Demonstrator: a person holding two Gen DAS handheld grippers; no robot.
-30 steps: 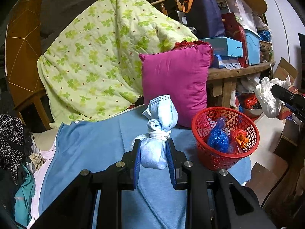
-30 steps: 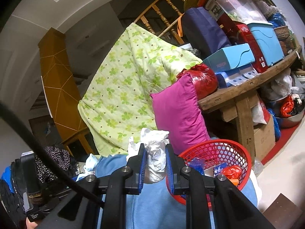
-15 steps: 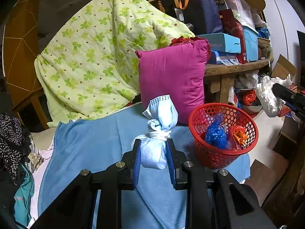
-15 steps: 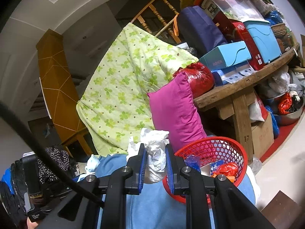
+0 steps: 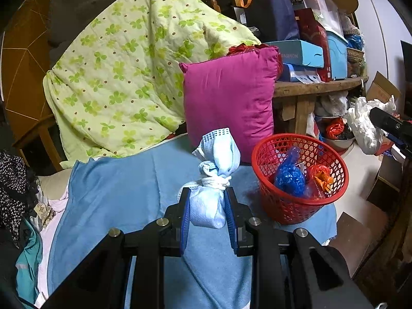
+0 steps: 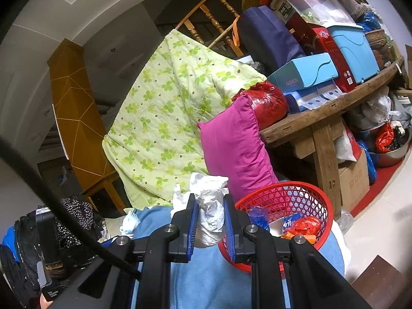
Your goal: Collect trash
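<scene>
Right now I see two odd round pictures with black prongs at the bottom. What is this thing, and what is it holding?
No robot here: a person carries a two-finger gripper in each hand, with a wide-angle camera on each looking along its fingers. In the left one's picture, the left gripper is shut on a knotted blue face mask. In the right one's picture, the right gripper is shut on a crumpled white tissue. Ahead, on a blue cloth, stands a red basket already holding blue and orange wrappers, with a pink pillow behind it.
</scene>
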